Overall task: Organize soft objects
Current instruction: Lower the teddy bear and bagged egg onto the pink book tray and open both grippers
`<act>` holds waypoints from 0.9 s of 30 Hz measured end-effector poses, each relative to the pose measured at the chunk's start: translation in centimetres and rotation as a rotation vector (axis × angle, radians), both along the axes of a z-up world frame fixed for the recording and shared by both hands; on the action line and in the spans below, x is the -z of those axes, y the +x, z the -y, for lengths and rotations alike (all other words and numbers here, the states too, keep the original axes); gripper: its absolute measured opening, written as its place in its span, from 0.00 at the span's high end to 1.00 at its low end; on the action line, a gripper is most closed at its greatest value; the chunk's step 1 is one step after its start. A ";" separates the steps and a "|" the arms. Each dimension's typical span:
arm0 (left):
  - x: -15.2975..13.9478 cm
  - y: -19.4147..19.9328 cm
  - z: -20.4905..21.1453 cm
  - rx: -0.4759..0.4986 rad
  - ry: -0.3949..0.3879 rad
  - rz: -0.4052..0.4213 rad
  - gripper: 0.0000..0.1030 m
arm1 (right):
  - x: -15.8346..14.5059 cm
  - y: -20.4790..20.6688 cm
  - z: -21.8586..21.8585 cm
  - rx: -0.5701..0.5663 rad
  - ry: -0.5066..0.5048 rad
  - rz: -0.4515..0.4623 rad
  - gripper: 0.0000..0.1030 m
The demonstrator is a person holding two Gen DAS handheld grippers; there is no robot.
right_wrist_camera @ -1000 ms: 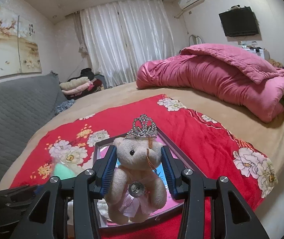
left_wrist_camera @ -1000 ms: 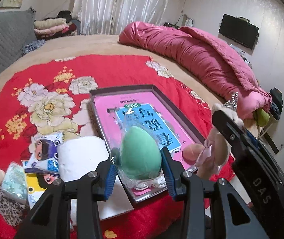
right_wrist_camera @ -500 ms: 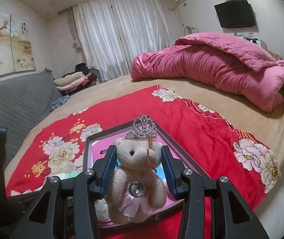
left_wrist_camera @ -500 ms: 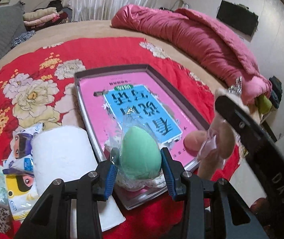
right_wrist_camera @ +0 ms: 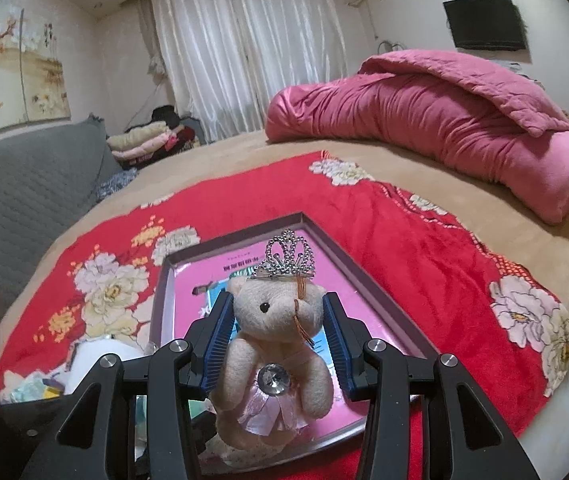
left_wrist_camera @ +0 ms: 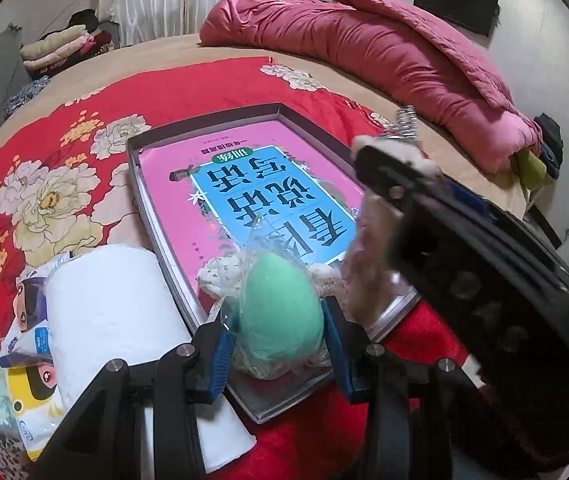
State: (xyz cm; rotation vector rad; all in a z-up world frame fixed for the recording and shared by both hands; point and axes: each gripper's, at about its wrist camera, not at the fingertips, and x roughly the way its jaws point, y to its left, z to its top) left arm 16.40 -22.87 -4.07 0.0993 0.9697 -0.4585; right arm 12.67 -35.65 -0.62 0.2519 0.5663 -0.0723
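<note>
My left jaws are pinching the sponge [left_wrist_camera: 280,312] and my right jaws are pinching the bear [right_wrist_camera: 276,344], both over the tray [left_wrist_camera: 212,128].

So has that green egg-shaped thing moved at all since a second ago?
Yes. The green egg, clamped in the left gripper, has come down toward the near end of the grey tray, which looms larger in the left wrist view than before.
</note>
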 end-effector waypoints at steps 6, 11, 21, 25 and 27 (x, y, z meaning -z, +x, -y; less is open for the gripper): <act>0.0 0.1 -0.2 -0.003 -0.003 0.001 0.59 | 1.9 1.7 -0.1 -0.011 -0.021 -0.075 0.55; 0.1 0.0 0.2 0.003 0.015 0.009 0.59 | 3.6 2.9 0.3 -0.003 -0.013 -0.152 0.55; 0.1 0.1 0.7 0.000 0.038 0.002 0.59 | 4.9 3.6 1.2 0.025 -0.006 -0.208 0.53; 0.2 0.2 1.3 0.016 0.051 0.004 0.59 | 5.0 3.7 2.1 0.045 0.022 -0.203 0.53; 0.3 0.2 1.6 0.022 0.056 0.002 0.59 | 5.1 3.7 2.4 0.048 0.031 -0.195 0.51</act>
